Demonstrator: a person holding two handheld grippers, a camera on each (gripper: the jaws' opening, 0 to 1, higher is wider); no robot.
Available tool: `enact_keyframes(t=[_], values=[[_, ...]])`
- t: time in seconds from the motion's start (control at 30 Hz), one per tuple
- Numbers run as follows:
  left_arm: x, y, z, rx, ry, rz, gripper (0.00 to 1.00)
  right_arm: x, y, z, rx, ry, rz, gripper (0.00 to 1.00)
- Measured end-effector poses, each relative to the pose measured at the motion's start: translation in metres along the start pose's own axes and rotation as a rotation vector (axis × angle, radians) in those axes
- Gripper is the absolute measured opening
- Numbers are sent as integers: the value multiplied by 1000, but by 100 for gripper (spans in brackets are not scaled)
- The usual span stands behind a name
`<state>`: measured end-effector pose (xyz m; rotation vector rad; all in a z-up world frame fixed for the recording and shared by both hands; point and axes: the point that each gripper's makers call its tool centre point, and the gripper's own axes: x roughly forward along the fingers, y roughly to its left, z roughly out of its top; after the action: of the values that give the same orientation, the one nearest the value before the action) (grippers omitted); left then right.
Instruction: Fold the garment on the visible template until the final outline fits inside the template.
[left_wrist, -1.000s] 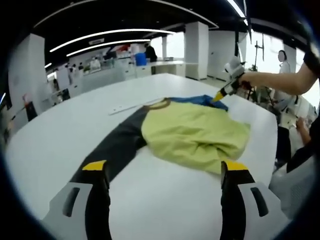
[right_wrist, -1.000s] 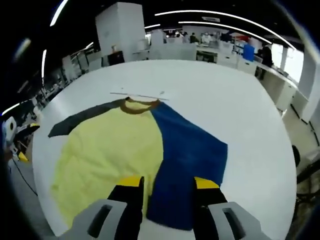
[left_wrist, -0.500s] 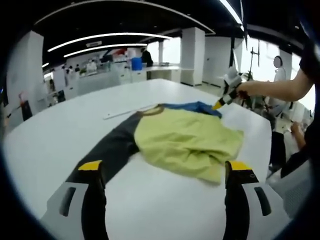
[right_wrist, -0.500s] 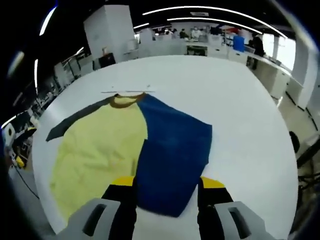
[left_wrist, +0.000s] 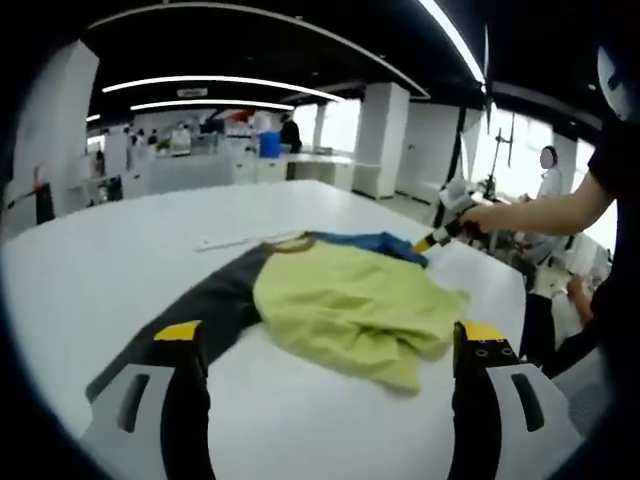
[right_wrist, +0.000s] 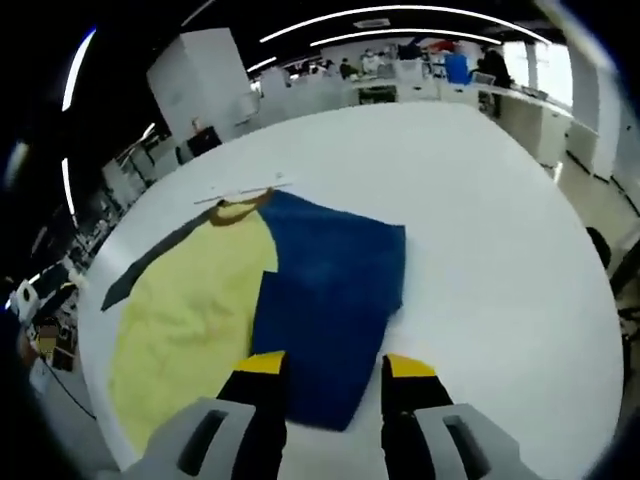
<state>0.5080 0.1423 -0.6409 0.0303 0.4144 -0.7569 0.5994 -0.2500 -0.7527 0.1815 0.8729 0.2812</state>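
The blue folded panel (right_wrist: 330, 300) of the yellow-and-blue cotton garment (right_wrist: 190, 310) has been drawn further across. Both the left gripper (left_wrist: 325, 345) and right gripper (right_wrist: 325, 375) are released; the garment lies near the white table's (right_wrist: 480, 220) edge; folding is judged incomplete.

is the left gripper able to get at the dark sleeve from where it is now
Probably yes. The left gripper is open, and the dark sleeve lies flat on the white table right past its left fingertip, nothing lying between them. A short reach forward and down should do.
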Motion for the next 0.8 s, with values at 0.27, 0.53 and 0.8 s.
enact_keyframes(t=[0.27, 0.53, 0.8], values=[[2, -2, -9, 36, 45, 2, 99, 0, -2, -3, 13, -14, 20, 3], [0, 0, -15, 36, 62, 6, 99, -7, 1, 0, -2, -29, 24, 0], [4, -1, -18, 39, 72, 18, 99, -17, -1, 7, 3, -55, 2, 0]])
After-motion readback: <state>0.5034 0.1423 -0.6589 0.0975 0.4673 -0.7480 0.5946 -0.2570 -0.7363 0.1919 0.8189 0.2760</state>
